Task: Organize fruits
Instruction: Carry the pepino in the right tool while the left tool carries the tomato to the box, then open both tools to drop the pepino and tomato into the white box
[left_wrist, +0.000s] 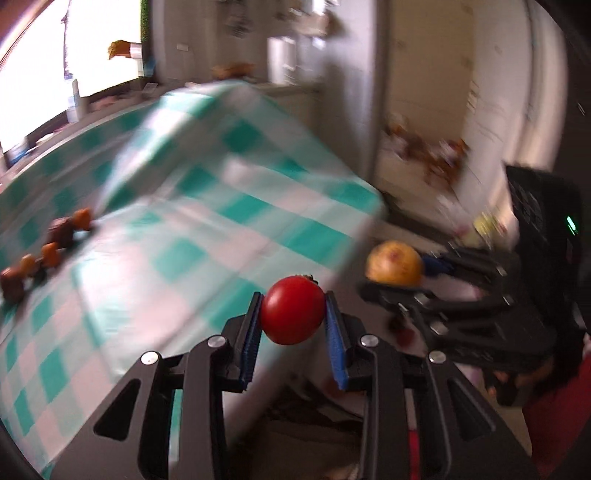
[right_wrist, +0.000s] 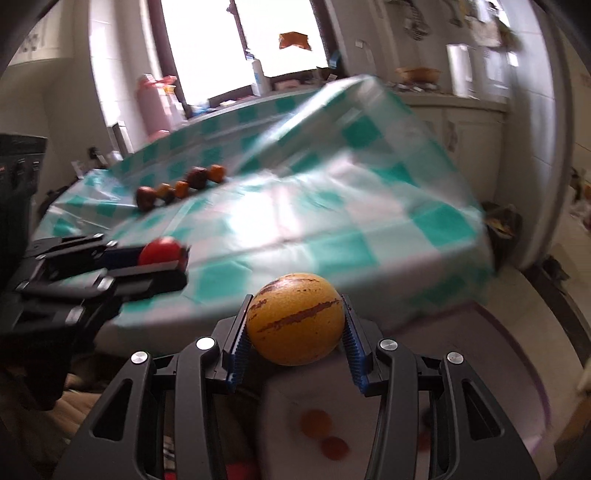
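Each camera sits close behind its own claw, tilted down along the fingers. Both share the checked table (left_wrist: 207, 206) (right_wrist: 332, 206) ahead.

The left gripper (left_wrist: 293, 314), black with blue ribbed pads, is clamped on a small round red tomato (left_wrist: 293, 309), its fingers angled downward. The right gripper (right_wrist: 295, 326), of the same black and blue build, pinches a round yellow fruit with brown streaks (right_wrist: 294, 319) between its pads. The two grippers are side by side, near each other, both pointing forward and down.
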